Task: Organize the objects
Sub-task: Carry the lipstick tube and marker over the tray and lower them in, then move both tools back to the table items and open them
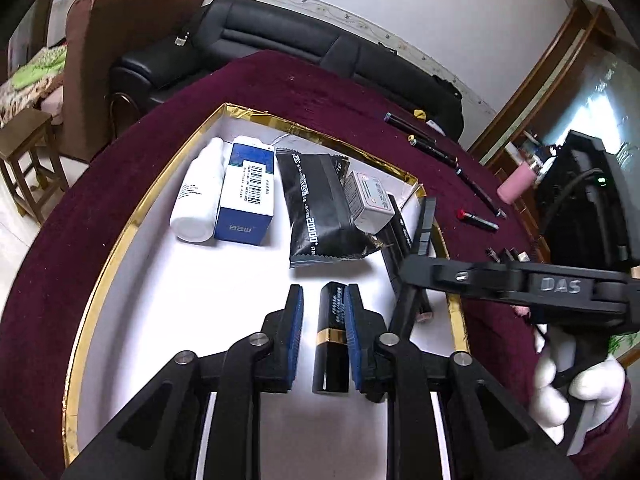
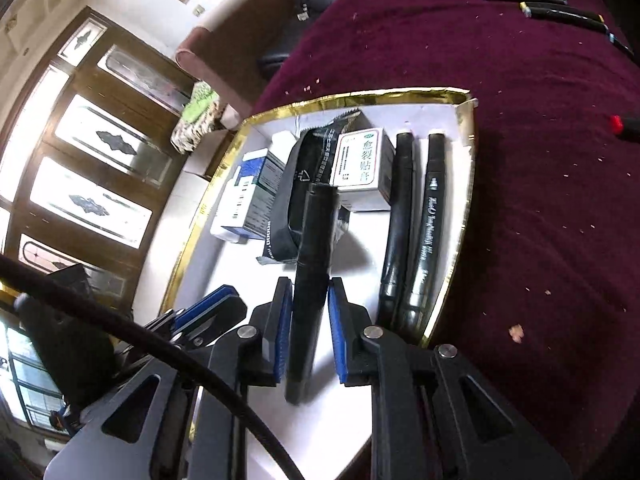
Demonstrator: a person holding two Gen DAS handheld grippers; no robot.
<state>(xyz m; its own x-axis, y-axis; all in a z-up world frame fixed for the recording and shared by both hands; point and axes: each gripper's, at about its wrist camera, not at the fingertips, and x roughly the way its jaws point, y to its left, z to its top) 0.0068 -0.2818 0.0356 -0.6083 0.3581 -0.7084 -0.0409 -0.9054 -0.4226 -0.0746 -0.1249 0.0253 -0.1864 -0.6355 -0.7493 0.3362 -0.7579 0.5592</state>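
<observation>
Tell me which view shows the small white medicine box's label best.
The right wrist view: the white medicine box faces the camera with its printed label readable. The left wrist view shows it smaller and angled, resting on the black pouch.

Hidden and cut off parts

The black pouch (image 2: 298, 184) is lying partly behind the blurred marker (image 2: 310, 280); the red-capped pen (image 2: 626, 126) is running off the right edge; the gold-rimmed tray (image 1: 120, 248) is disappearing under the gripper frame.

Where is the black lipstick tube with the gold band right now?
In the left wrist view, the black lipstick tube with the gold band lies in the white gold-edged tray, between the left gripper's open jaws, just below the black foil pouch.
</observation>
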